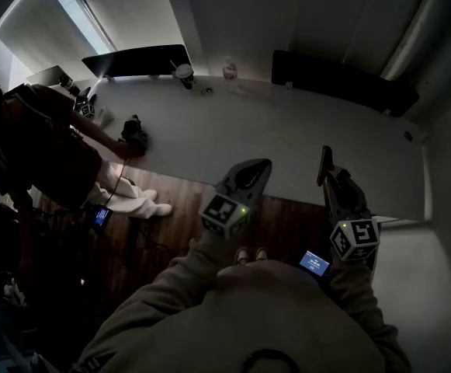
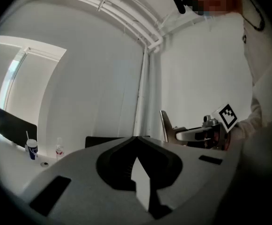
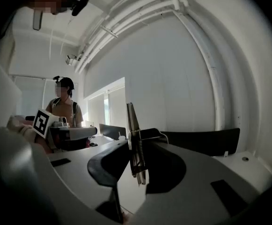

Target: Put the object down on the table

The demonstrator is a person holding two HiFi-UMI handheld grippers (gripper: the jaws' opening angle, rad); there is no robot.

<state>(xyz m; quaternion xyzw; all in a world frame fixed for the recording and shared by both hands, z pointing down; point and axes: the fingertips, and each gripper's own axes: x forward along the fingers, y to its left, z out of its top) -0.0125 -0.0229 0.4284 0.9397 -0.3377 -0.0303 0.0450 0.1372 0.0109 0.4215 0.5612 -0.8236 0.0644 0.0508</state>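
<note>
- Thin metal tool (image 3: pixel 131 121) w/ a coil spring on its side stands upright btwn the jaws of the right gripper (image 3: pixel 137 143). Its flat blade sticks up past the jaw tips.
- R jaws are clamped on the tool's lower part, one pad on each face.
- Head view: tool (image 1: pixel 324 162) shows as a dark sliver poking out of the right gripper (image 1: pixel 330 181), over the near edge of the white table (image 1: pixel 287 138), toward its right end. It's held up, not lying on the top.
- Left gripper (image 1: pixel 254 168) is just beside, to the L, also at the near edge and apart from the tool.
- In left gripper view its jaws (image 2: pixel 135 139) meet at the tips, nothing btwn them. The tool (image 2: pixel 165 125) stands off to the R.
- Far side of table: cup w/ straw (image 1: pixel 184 74) and small bottle (image 1: pixel 230 70), well apart from both grippers.
- Second person (image 1: pixel 31 146) stands at the table's L end.
</note>
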